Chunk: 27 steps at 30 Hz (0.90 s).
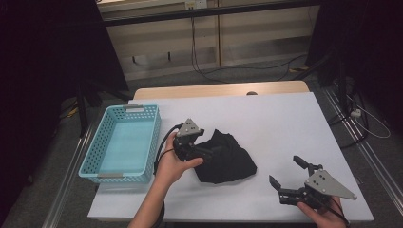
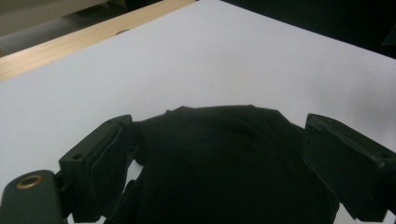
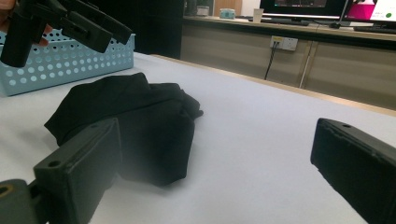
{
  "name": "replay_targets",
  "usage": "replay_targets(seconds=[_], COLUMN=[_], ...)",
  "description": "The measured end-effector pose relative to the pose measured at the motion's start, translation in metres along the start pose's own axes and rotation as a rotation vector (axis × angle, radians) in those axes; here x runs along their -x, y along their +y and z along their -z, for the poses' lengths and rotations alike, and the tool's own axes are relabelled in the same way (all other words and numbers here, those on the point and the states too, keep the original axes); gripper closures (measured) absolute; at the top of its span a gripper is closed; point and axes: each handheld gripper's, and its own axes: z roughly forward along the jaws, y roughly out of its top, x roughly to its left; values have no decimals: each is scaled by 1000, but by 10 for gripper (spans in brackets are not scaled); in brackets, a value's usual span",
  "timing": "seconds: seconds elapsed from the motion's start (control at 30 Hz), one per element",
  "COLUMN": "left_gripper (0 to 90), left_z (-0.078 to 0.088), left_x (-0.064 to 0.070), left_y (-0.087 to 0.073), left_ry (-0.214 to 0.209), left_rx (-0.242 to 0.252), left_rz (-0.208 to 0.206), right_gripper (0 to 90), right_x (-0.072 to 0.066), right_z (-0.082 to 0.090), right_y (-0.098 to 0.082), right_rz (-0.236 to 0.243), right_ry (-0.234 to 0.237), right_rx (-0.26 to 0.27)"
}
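The crumpled black cloth garment (image 1: 224, 158) lies mid-bench on the white-topped bench (image 1: 266, 118). My left gripper (image 1: 202, 151) stands at its nine o'clock edge, jaws apart astride it; my right gripper (image 1: 286, 175), jaws apart, rests at four o'clock. A light-blue perforated plastic basket (image 1: 124, 141) sits at nine o'clock; grey floor with black cables (image 1: 247, 68) lies at twelve.

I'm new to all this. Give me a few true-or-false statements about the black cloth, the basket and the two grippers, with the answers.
1. The black cloth lies inside the blue basket. False: it lies on the white table, right of the basket.
2. The left gripper is at the cloth with its fingers spread. True.
3. The right gripper grips the cloth. False: it stands open, apart from the cloth.
4. The basket holds nothing. True.
5. The cloth is spread out flat. False: it is bunched in a heap.
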Motion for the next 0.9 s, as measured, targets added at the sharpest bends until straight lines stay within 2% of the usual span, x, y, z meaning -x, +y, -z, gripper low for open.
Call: replay_targets(seconds=[0.17, 0.27, 0.43, 0.47, 0.67, 0.9], left_gripper=[86, 80, 78, 78, 79, 79], left_z=[4, 10, 16, 16, 17, 20], left_x=[-2, -3, -7, -8, -12, -14], left_y=[-5, -7, -10, -11, -15, -17], left_ry=[7, 22, 27, 29, 54, 58], left_rx=[0, 15, 26, 22, 2, 9], left_rz=[4, 6, 25, 17, 17, 29], right_gripper=[9, 10, 11, 12, 20, 8], right_x=[-2, -3, -4, -4, -8, -12], right_z=[-2, -4, -8, -9, -27, -51], right_y=[1, 1, 5, 5, 10, 12], right_rz=[-8, 23, 32, 29, 40, 57], right_ry=[6, 13, 23, 24, 45, 73], right_rx=[-7, -27, -35, -40, -91, -130])
